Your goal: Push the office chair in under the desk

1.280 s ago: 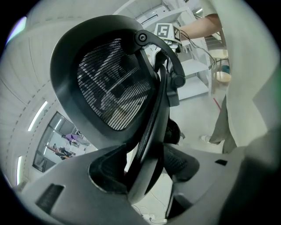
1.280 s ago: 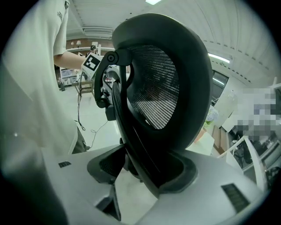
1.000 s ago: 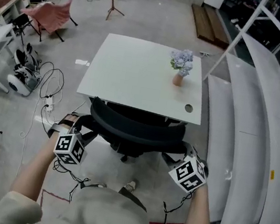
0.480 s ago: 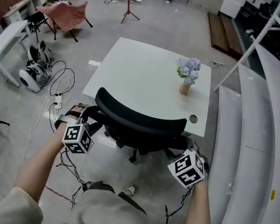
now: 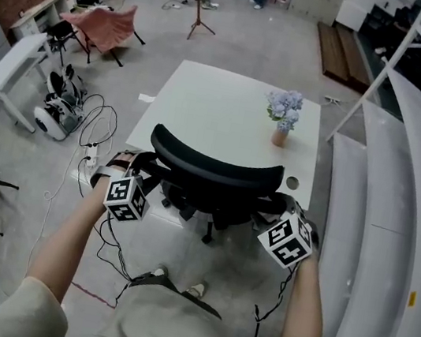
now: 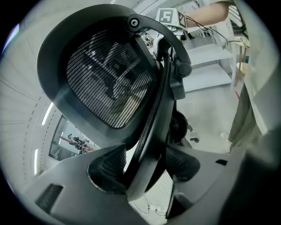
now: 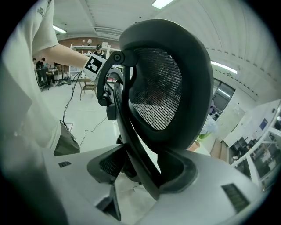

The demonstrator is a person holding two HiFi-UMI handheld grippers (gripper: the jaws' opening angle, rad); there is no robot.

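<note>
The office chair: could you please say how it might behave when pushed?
The office chair probably rolls easily on its castered base. With the left gripper and right gripper clamped high on the backrest frame, it may swivel or tilt.

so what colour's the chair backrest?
Backrest is black with fine mesh; shows best in the left gripper view.

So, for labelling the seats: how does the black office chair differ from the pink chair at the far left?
The office chair is black with a mesh back; the pink chair is fabric on thin dark legs. The office chair stands at the white desk, held by the left gripper and the right gripper; the pink chair stands far off, untouched. Both stand on the floor.
</note>
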